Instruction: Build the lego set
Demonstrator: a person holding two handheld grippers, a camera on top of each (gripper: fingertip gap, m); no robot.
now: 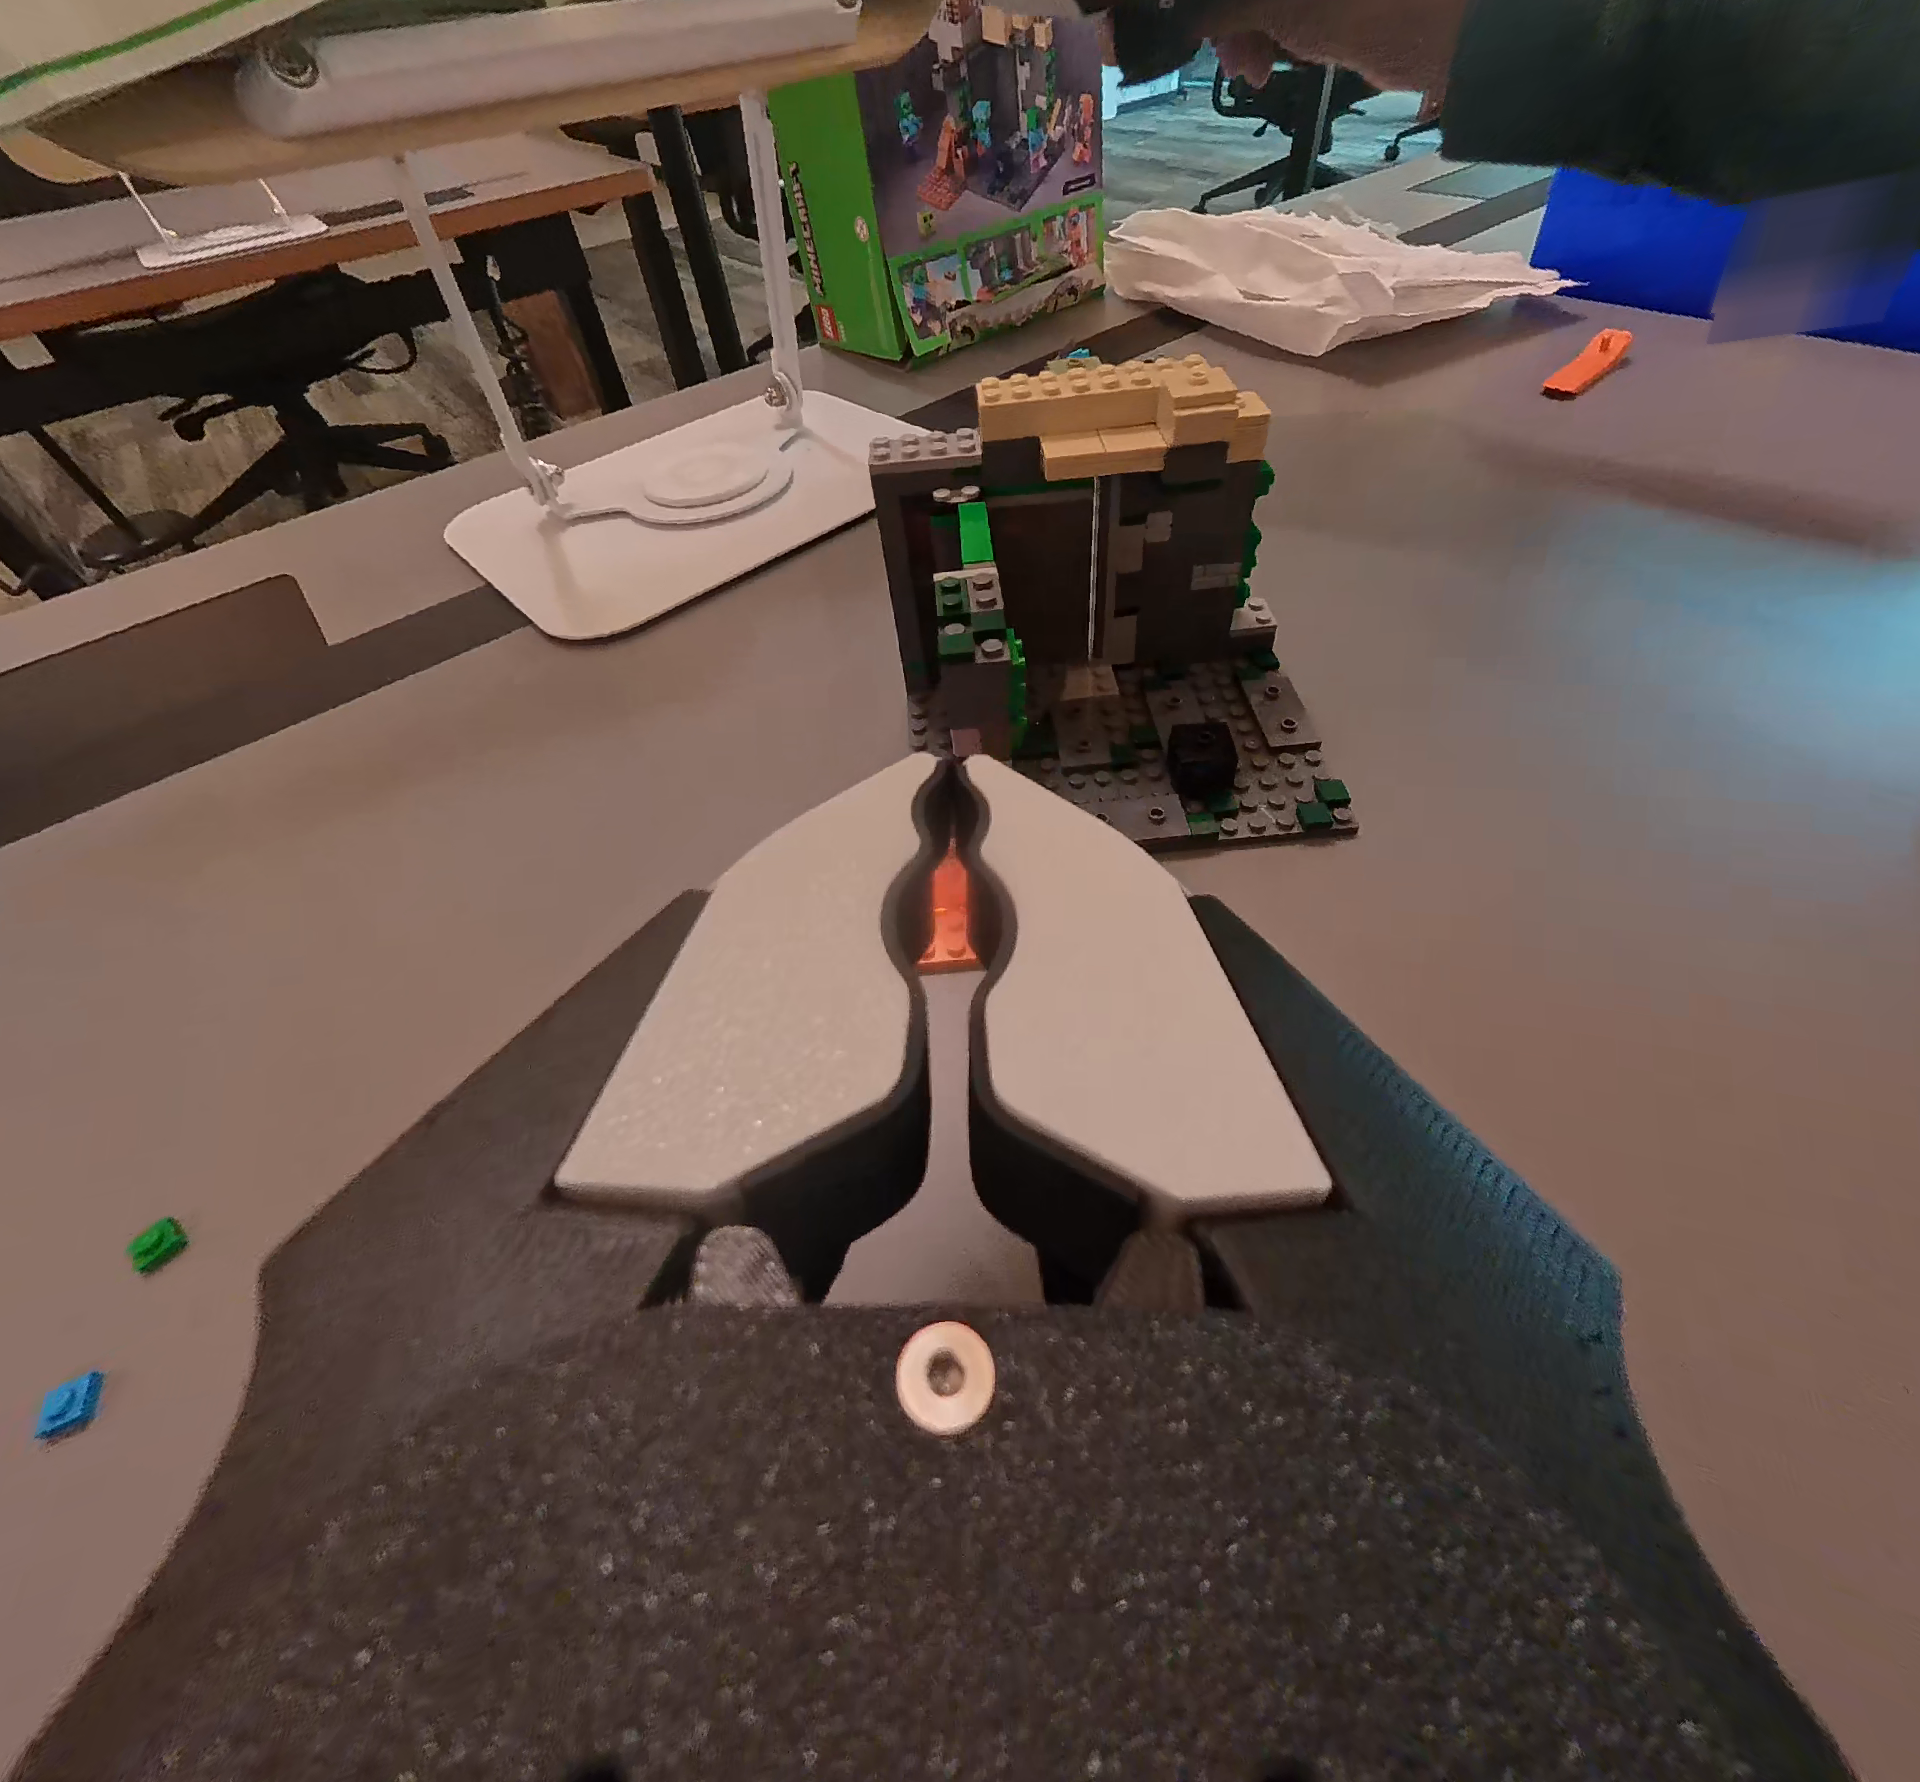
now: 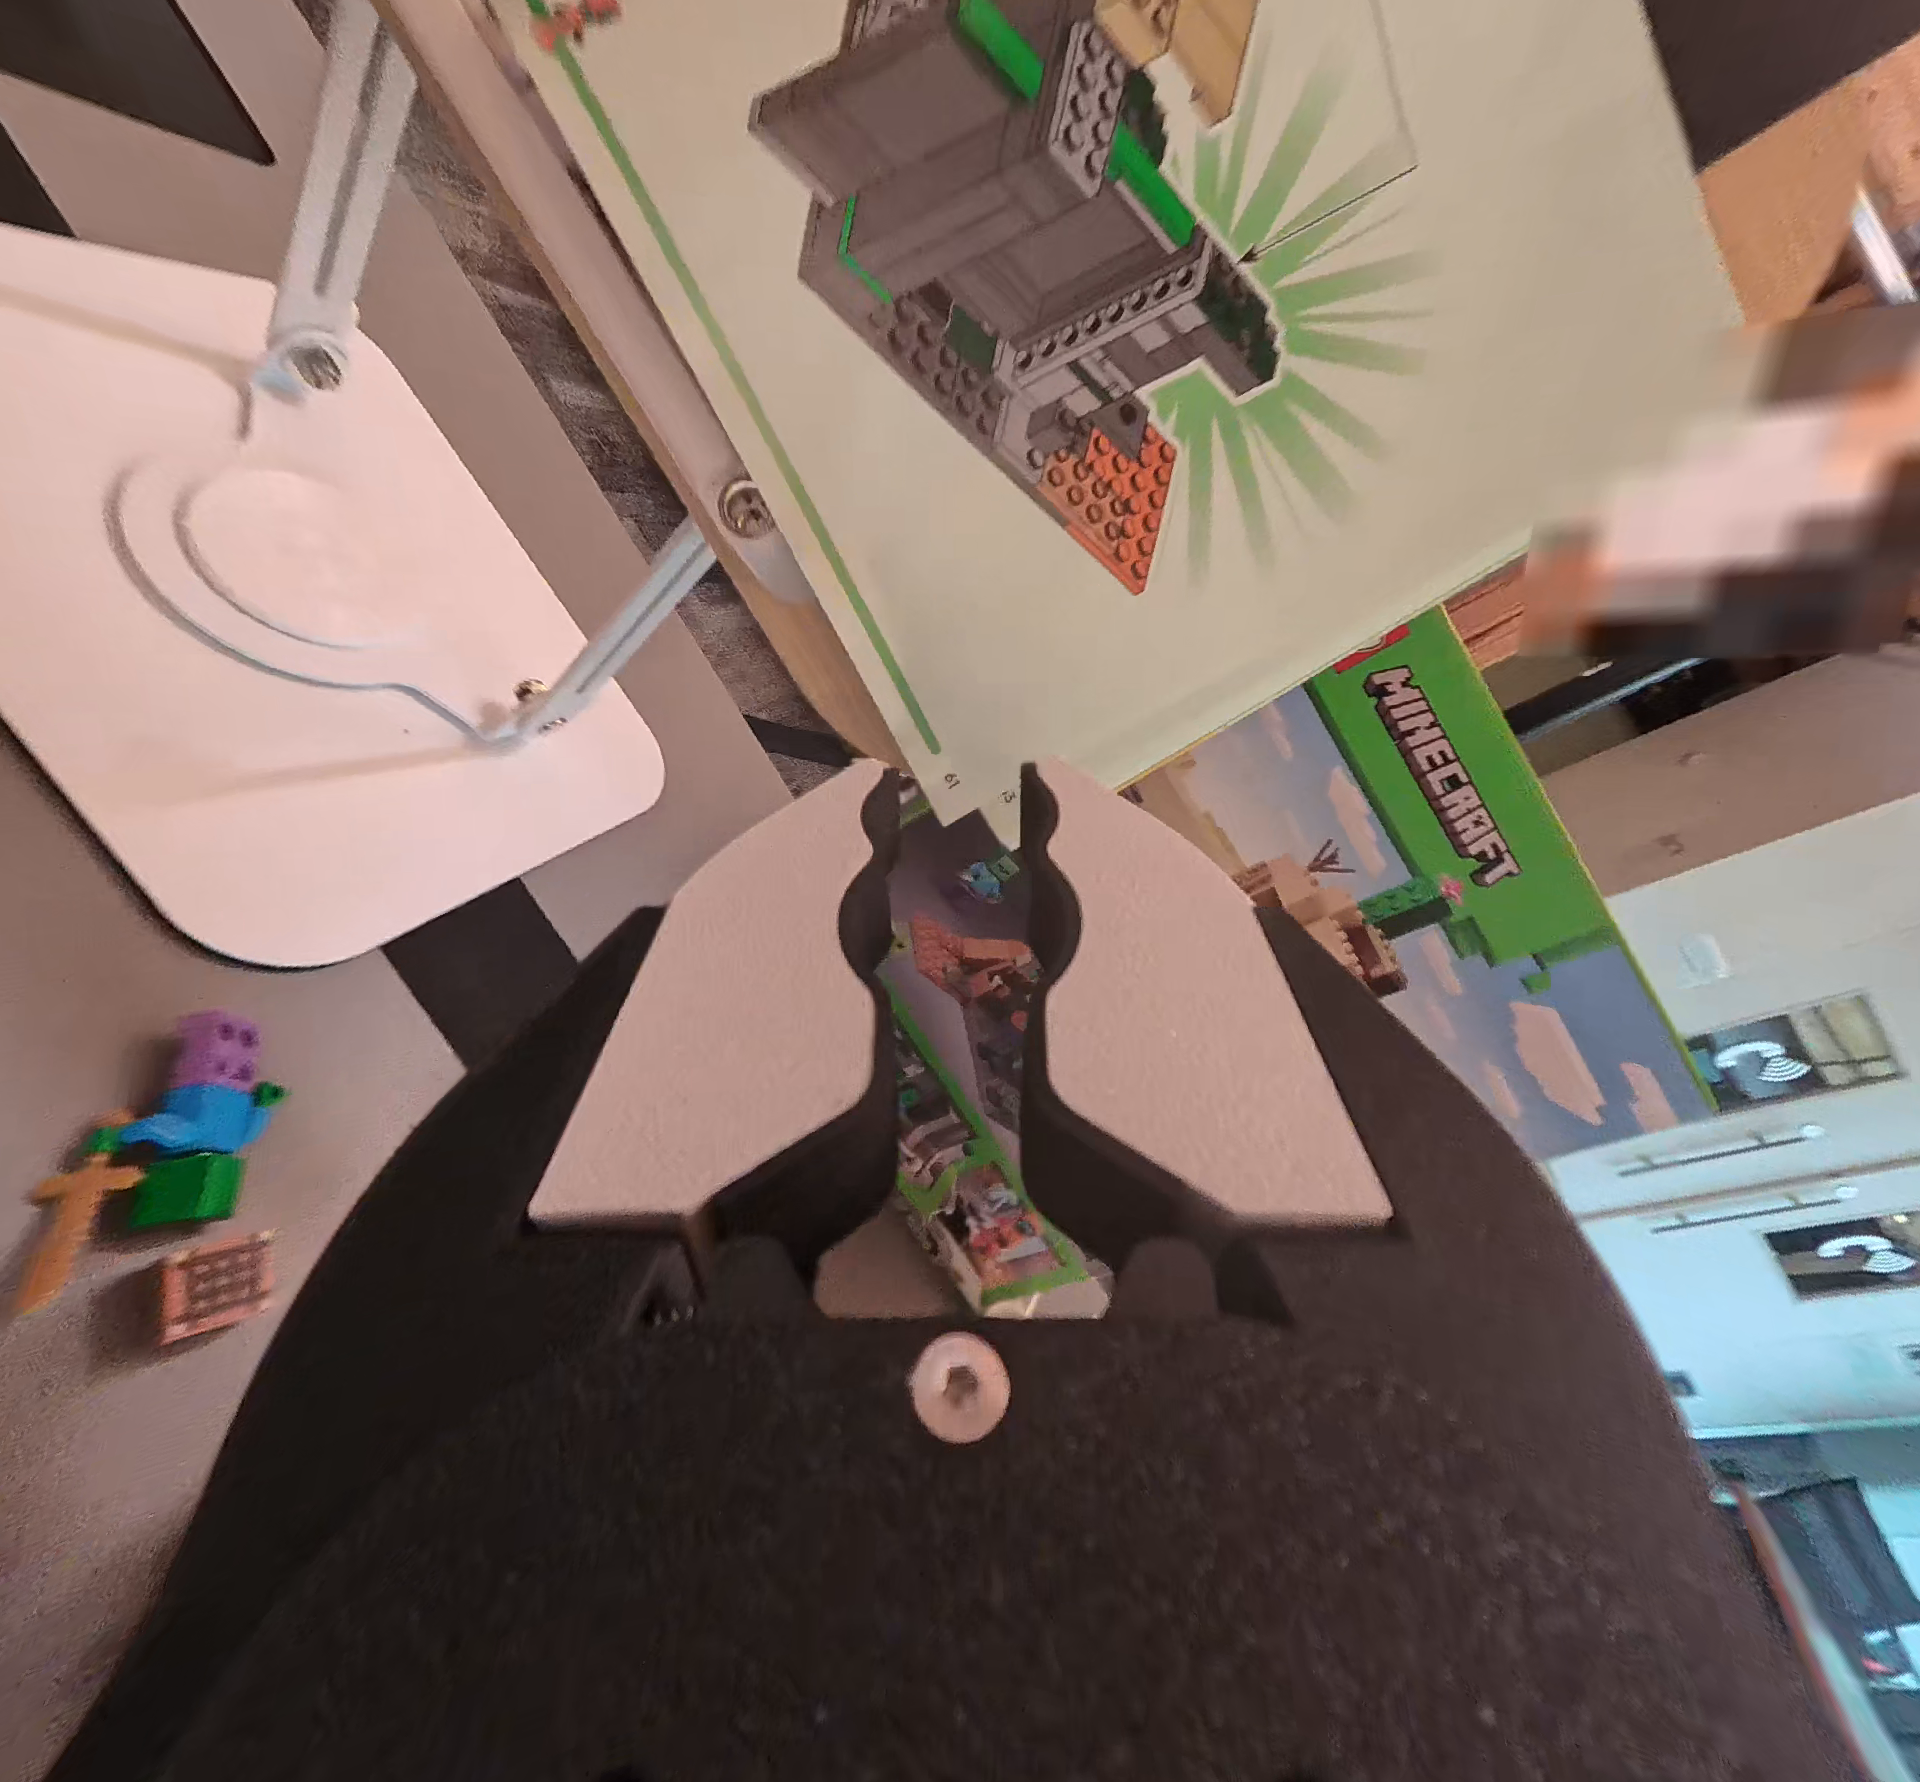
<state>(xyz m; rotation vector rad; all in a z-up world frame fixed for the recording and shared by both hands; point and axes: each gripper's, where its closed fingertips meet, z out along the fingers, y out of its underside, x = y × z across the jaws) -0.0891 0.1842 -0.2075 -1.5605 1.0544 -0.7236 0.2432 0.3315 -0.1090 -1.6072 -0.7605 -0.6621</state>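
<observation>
The left gripper [image 1: 951,776] is closed on an orange plate [image 1: 948,911], which sits deep in the gap between the fingers with the tips nearly meeting beyond it. Just past the tips, at about 1 o'clock, stands the build [image 1: 1101,610]: a dark studded base with a grey, green and tan wall, resting on the grey table [image 1: 416,849]. A green plate [image 1: 158,1244] and a blue plate [image 1: 71,1403] lie loose at 8 o'clock.

The right gripper [image 2: 956,782] is raised and tilted, its jaws apart, with the bottom corner of the booklet [image 2: 1039,589] page between the tips; I cannot tell whether they touch it. The page shows an orange plate joining a corner of the model. The box [image 2: 1455,901] stands behind, at 2 o'clock.

The step looks like checking that page. To do it well, match the pictured corner to the real base before moving, keep the plate level with studs up, then brace the build with the free gripper while pressing, since the tall wall could tip.
</observation>
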